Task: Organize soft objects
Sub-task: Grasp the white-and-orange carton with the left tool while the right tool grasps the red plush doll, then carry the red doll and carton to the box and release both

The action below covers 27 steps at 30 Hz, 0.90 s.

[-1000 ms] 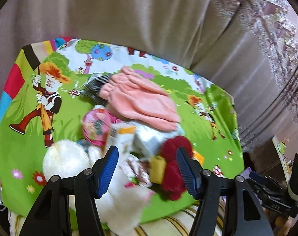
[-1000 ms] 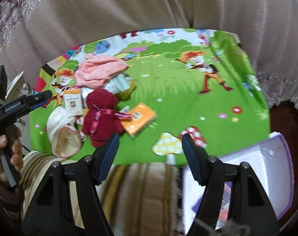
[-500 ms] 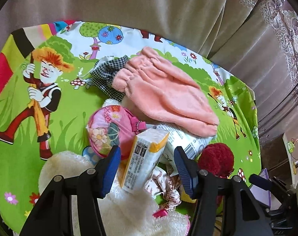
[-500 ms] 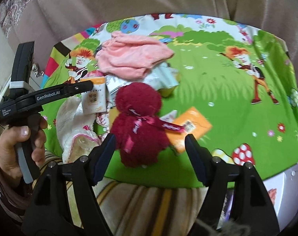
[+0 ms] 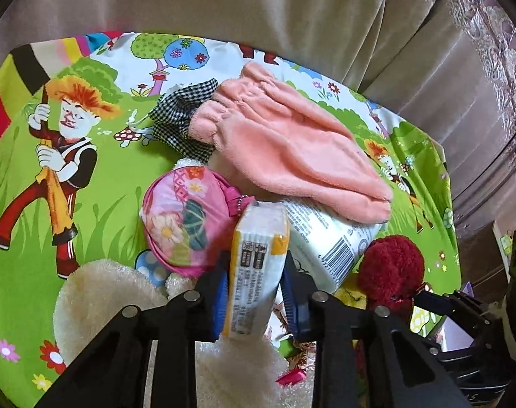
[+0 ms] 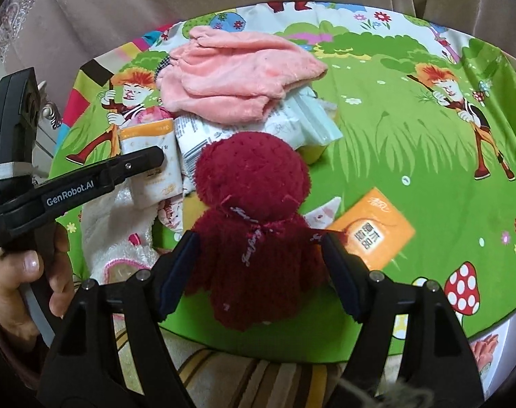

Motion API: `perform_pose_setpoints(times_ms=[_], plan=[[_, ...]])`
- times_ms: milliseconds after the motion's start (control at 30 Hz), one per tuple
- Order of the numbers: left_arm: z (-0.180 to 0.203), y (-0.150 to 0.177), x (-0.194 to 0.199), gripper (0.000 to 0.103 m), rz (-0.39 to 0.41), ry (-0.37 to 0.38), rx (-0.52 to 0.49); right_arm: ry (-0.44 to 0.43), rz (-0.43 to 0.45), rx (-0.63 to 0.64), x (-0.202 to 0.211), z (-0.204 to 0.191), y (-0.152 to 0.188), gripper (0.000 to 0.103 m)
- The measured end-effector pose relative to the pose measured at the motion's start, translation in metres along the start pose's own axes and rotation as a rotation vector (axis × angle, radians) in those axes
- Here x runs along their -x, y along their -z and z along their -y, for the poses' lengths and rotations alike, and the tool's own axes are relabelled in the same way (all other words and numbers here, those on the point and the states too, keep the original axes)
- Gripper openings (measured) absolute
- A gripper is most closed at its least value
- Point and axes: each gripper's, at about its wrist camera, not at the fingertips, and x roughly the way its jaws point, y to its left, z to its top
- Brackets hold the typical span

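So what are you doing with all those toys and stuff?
Sorting a pile on the cartoon mat. The left gripper has its fingers closed on a tissue pack. The right gripper is open, its fingers on either side of the red plush, not yet squeezing. The pink cloth lies behind.

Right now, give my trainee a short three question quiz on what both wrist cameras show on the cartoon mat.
1. True or false: the left gripper has its fingers closed on the white and yellow tissue pack.
2. What lies between the right gripper fingers? A) flat orange packet B) dark red knitted plush toy C) peach fleece cloth
3. Fill in: the peach fleece cloth partly covers a black and white ____ fabric piece.

Key: 1 true; 2 B, with the fingers wide apart either side of it; 3 checked.
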Motion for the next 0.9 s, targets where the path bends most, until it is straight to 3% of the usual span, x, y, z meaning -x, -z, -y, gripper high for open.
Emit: perform_pose_setpoints(times_ms=[100, 233, 733, 900], plan=[[-0.001, 0.003, 0.005, 0.027, 0.017, 0.005, 0.016, -0.011, -0.01, 0.015, -0.002, -0.003, 0.001, 0.053], [-0.003, 0.009, 0.016, 0.027, 0.047, 0.021, 0.048, -0.021, -0.005, 0.024, -0.002, -0.002, 0.004, 0.038], [0.021, 0.022, 0.059, 0.027, 0.133, 0.054, 0.058, -0.032, 0.12, -0.001, 0.054, 0.007, 0.021, 0.034], [0.038, 0.026, 0.073, 0.027, 0.142, 0.107, 0.059, -0.013, 0.149, -0.035, 0.077, 0.02, 0.034, 0.034]])
